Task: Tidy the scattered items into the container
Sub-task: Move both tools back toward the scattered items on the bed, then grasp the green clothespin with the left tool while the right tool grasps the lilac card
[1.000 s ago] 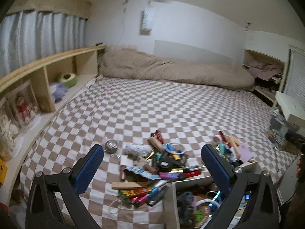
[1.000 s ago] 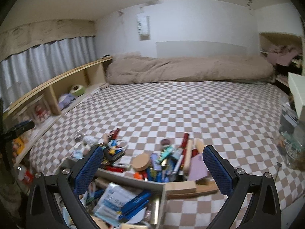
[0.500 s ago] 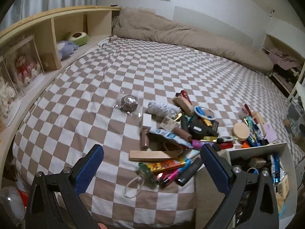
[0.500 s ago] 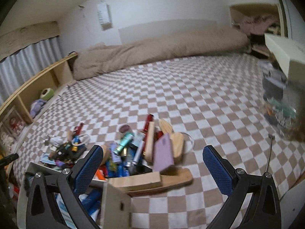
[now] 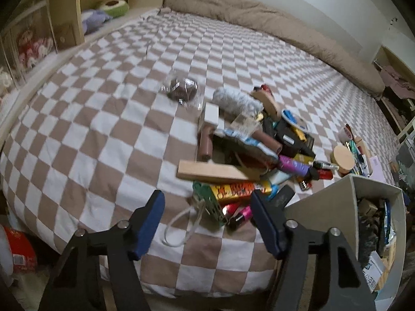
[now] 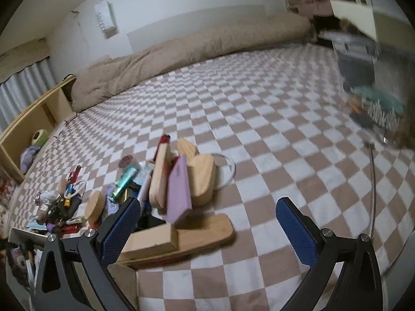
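Left gripper point(image 5: 206, 216): jaws closing, about half wide, pads not pressing on anything. Between them lie a white cord loop point(image 5: 181, 226) and the near end of a green card point(image 5: 207, 203); the right pad sits just beside a pink tube point(image 5: 242, 213).

Right gripper point(image 6: 207, 221): jaws wide, nothing held. A flat wooden board point(image 6: 205, 235) with a wooden block point(image 6: 149, 241) on it lies between the pads, resting over the container's corner.

Container point(image 5: 337, 202): white open box at the near edge of the bed point(image 5: 103, 134), right of the left gripper, already part full of small stuff.

Scattered items: one pile just beyond the left gripper, with an orange packet point(image 5: 233, 189), a wooden bar point(image 5: 215, 172), a purple tube point(image 5: 294, 165), a grey roll point(image 5: 237, 101). A wrapped brown ball point(image 5: 182, 89) sits apart to the left. Second pile ahead of the right gripper: lilac box point(image 6: 179, 189), wooden shapes point(image 6: 201, 175), round wooden lid point(image 6: 94, 206).

Farther back: a beige duvet point(image 6: 194, 49) along the wall.
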The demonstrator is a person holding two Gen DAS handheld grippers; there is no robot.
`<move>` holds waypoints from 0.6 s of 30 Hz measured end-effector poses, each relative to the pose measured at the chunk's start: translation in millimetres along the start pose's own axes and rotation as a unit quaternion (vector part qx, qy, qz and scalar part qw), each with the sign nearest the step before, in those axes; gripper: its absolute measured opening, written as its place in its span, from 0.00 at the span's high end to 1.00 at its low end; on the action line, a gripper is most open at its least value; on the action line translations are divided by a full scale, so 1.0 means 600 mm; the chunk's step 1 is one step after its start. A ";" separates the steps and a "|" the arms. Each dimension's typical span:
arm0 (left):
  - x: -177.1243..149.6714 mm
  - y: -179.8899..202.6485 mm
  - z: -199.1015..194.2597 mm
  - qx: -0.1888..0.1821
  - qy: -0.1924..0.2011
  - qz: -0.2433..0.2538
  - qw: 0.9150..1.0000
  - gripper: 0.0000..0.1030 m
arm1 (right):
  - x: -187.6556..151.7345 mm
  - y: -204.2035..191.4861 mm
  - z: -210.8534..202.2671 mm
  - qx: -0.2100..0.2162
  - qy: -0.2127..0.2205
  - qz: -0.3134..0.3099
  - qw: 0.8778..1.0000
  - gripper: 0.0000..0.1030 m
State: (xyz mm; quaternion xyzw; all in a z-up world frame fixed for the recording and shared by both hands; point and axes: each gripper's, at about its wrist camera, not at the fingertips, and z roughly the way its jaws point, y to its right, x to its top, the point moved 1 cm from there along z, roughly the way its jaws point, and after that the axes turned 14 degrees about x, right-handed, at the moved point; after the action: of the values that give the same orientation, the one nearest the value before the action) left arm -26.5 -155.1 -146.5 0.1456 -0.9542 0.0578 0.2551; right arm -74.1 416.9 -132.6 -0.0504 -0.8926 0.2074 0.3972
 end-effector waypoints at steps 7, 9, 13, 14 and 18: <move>-0.016 0.017 0.035 0.003 -0.031 0.013 0.999 0.53 | -0.021 0.003 0.021 0.005 -0.040 0.005 0.999 0.00; -0.018 0.019 0.043 0.000 -0.037 0.012 0.999 0.57 | -0.026 0.000 0.027 0.009 -0.051 -0.001 0.999 0.00; -0.017 0.009 0.053 0.000 -0.041 0.000 0.999 0.81 | -0.033 0.000 0.038 -0.001 -0.074 -0.021 0.997 0.00; -0.016 0.004 0.053 0.009 -0.038 -0.003 0.999 0.82 | -0.035 0.002 0.040 -0.004 -0.080 -0.025 0.997 0.00; -0.010 -0.016 0.052 0.036 -0.030 -0.022 0.999 0.83 | -0.044 0.009 0.048 -0.005 -0.098 -0.027 0.995 0.00</move>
State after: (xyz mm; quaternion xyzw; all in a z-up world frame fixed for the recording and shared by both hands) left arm -33.5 -168.5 -176.0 0.1772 -0.9553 0.0819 0.2220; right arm -77.2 405.4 -170.1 -0.0074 -0.9291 0.1962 0.3133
